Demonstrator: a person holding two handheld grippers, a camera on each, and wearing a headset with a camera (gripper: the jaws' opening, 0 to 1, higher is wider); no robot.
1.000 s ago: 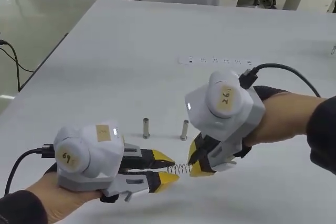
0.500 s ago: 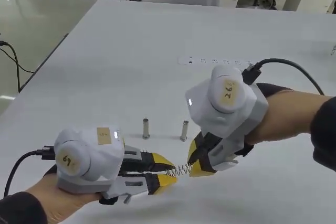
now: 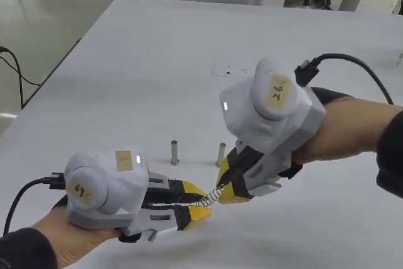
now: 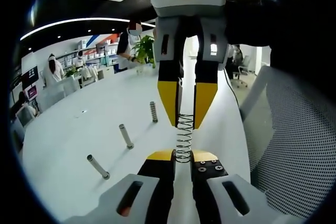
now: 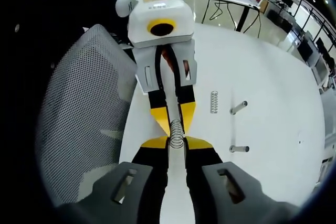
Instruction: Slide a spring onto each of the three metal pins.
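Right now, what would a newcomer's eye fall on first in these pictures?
A spring held end to end between the left hand-held gripper and the right hand-held gripper, both shut on it, at the centre of the left gripper view. To its left on the white table stand a near pin, a far pin and, in line beyond them, a second spring, upright.

The white-bodied left claw (image 3: 200, 205) and right claw (image 3: 224, 191) both carry black jaws with yellow tips, the thin coiled wire spring (image 3: 211, 198) shines silvery, the short metal pins (image 3: 175, 153) are dull grey, and the plain counter (image 3: 157, 61) is off-white.
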